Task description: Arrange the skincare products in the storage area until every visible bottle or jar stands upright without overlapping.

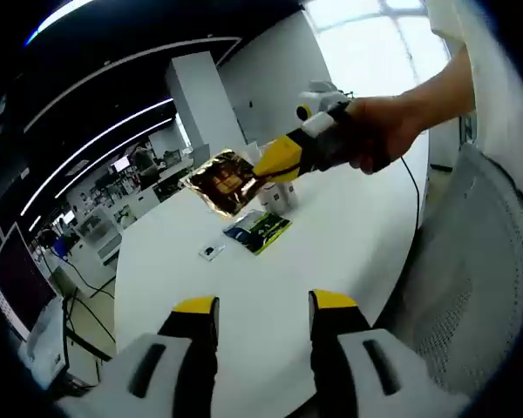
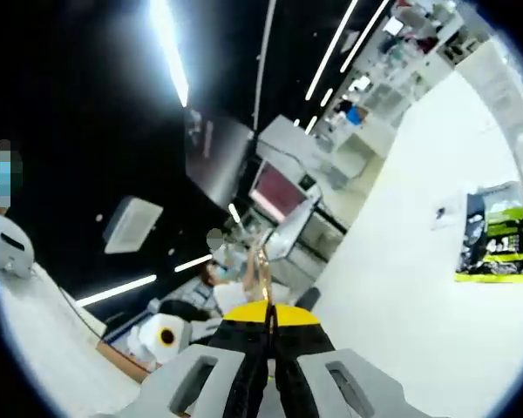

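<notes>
While R gripper (image 1: pixel 263 170) jaws clamp gold sachet (image 1: pixel 220 182) above table (image 1: pixel 349 235), L gripper (image 1: pixel 261 324) jaws apart.

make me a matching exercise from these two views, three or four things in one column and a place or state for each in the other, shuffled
Things
1. gold foil packet
2. green and black pouch
3. left gripper
4. small white box

Places or states
A. open, holding nothing
B. lying flat on the white table
C. pinched in the right gripper, lifted above the table
D. standing on the table behind the packet

Pairs: 1-C, 2-B, 3-A, 4-D
</notes>
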`<state>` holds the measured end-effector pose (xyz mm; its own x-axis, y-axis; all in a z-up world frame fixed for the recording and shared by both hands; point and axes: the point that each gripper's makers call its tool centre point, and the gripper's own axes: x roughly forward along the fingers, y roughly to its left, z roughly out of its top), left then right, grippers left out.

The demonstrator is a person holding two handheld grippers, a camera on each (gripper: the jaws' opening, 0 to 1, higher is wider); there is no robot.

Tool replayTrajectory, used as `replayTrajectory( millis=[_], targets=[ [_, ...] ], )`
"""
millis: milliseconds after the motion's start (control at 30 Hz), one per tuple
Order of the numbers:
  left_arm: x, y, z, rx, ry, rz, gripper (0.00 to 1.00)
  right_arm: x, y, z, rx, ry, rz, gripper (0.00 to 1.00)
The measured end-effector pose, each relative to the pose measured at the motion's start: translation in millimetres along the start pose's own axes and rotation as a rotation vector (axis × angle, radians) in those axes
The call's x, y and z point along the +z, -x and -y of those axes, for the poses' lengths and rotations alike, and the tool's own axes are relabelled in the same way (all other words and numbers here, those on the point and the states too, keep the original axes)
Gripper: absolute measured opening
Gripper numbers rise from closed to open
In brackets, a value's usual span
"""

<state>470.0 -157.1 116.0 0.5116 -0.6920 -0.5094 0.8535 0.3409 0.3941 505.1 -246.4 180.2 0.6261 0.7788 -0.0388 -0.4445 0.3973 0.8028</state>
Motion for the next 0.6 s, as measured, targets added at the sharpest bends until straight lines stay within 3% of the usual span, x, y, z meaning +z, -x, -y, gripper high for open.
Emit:
replayTrajectory(
  millis=[33,67,100,133,200,300,433,500,600],
  targets=[
    [-3.0,-3,3.3,-0.005,-0.029,-0.011,0.38,2.3,-2,2,-0.002,-0.005,0.001,0.00],
    [-11.8,-5,8.9,-0.028,-0.085,-0.071,0.43,3.7,-4,4,-0.004,-0.010,0.000,0.00],
    [-11.4,-5,9.3,-0.025,-0.123,-0.067,0.48,4.9,-5,6,-0.008,-0.014,-0.002,0.00],
    [-5.7,-4,10.5,-0.027,-0.133,-0.024,0.53,6.4,-8,10,-0.015,-0.015,-0.007,0.00],
    [-4.9,-5,10.5,-0.034,-0.104,-0.019,0.55,9.1,-10,16,-0.040,-0.019,-0.006,0.00],
    [-12.4,-7,11.9,-0.045,-0.098,-0.057,0.55,13.9,-14,23,-0.056,-0.046,0.003,0.00],
    [-10.5,-6,9.6,-0.030,-0.109,-0.047,0.58,21.1,-20,31,-0.075,-0.065,0.014,0.00],
    [-4.2,-4,-0.1,0.019,-0.126,-0.015,0.61,23.6,-24,35,-0.085,-0.073,0.010,0.00],
    [-2.3,-4,-1.8,0.018,-0.083,-0.004,0.66,27.0,-29,39,-0.097,-0.076,-0.003,0.00]
  ],
)
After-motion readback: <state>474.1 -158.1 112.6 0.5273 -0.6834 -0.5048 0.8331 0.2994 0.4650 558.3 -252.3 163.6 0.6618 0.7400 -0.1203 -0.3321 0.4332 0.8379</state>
